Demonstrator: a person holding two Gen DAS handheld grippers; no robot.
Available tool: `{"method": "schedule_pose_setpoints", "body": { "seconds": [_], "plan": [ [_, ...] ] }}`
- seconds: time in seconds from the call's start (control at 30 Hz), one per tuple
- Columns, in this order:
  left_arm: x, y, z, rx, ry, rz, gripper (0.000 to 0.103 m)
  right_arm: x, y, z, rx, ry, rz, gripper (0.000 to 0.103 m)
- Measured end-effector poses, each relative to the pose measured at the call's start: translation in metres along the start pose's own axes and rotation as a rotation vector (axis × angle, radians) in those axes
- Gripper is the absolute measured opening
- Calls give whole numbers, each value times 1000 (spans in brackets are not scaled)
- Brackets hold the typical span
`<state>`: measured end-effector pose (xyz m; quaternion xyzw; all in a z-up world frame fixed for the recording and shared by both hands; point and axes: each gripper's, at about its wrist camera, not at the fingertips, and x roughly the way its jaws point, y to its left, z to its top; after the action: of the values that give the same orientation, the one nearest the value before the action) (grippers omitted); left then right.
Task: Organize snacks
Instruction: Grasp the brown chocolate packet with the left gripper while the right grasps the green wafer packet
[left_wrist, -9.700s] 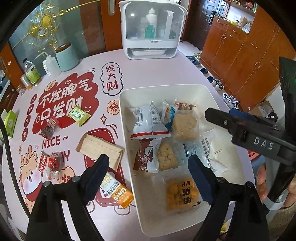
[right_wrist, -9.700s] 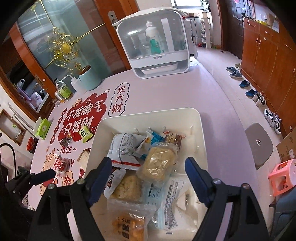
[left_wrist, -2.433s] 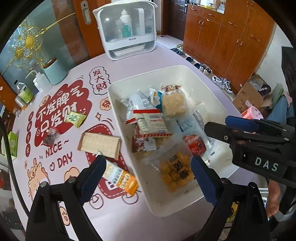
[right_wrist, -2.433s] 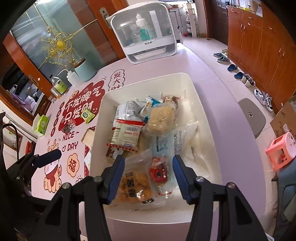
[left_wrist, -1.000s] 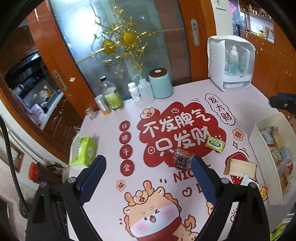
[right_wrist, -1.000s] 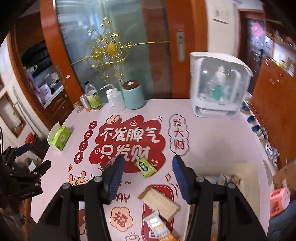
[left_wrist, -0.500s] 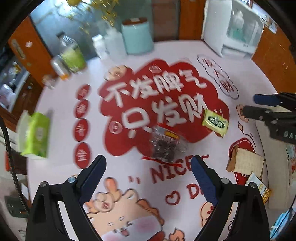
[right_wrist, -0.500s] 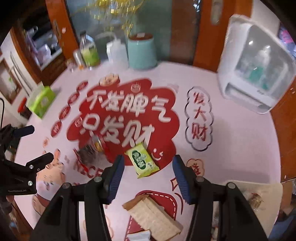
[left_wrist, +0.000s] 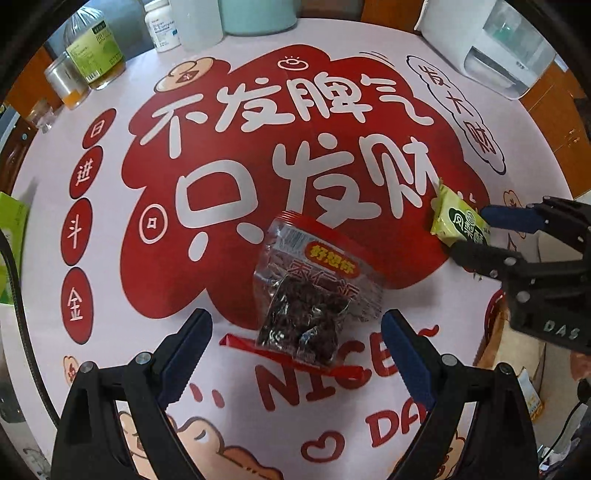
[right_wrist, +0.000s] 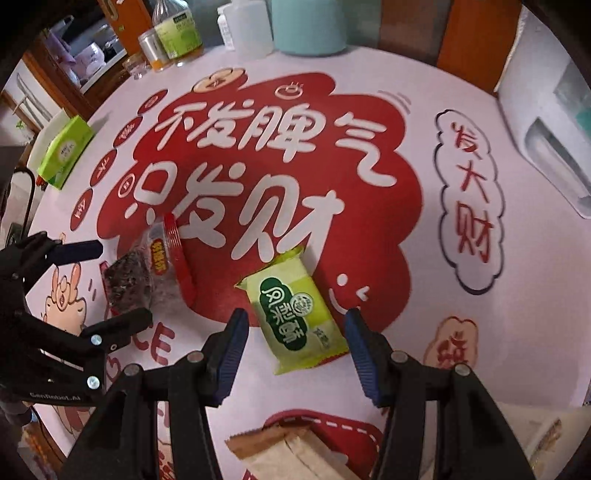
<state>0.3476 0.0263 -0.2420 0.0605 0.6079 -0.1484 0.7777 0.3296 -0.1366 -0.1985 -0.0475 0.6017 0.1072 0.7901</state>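
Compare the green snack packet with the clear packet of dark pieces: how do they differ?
The green snack packet is opaque; the clear packet shows its dark contents. The green one sits between the right gripper pads, the clear one between the wider left gripper pads. Both lie flat on the printed table mat, ungripped.

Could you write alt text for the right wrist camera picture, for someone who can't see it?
Open tongs straddle a green snack packet lying on a pink and red printed tablecloth, not gripping it. A clear bag of dark snacks lies to its left.
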Motion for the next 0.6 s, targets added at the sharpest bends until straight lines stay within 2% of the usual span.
{"method": "schedule_pose_setpoints", "body": {
  "seconds": [0.1,0.2,0.27,0.33,0.4,0.53,0.6],
  "plan": [
    [4,2,2,-10,2,-11,92,10,2,1,-15,15,-4,56],
    [8,1,2,-11,1,-27,87,11,6,1,-37,2,-9,56],
    [6,0,3,0,-10,-22,77,12,10,0,-64,-4,-31,53],
    [4,-3,1,2,-16,-20,71,12,15,0,-98,-14,-64,42],
    [2,-10,0,12,-39,1,55,12,18,-2,-110,-11,-56,39],
    [-1,-18,-6,7,-58,30,52,10,25,-10,-127,-12,-61,38],
    [-5,-20,-10,-3,-60,38,44,9,29,-13,-130,-10,-60,37]
  ]
}}
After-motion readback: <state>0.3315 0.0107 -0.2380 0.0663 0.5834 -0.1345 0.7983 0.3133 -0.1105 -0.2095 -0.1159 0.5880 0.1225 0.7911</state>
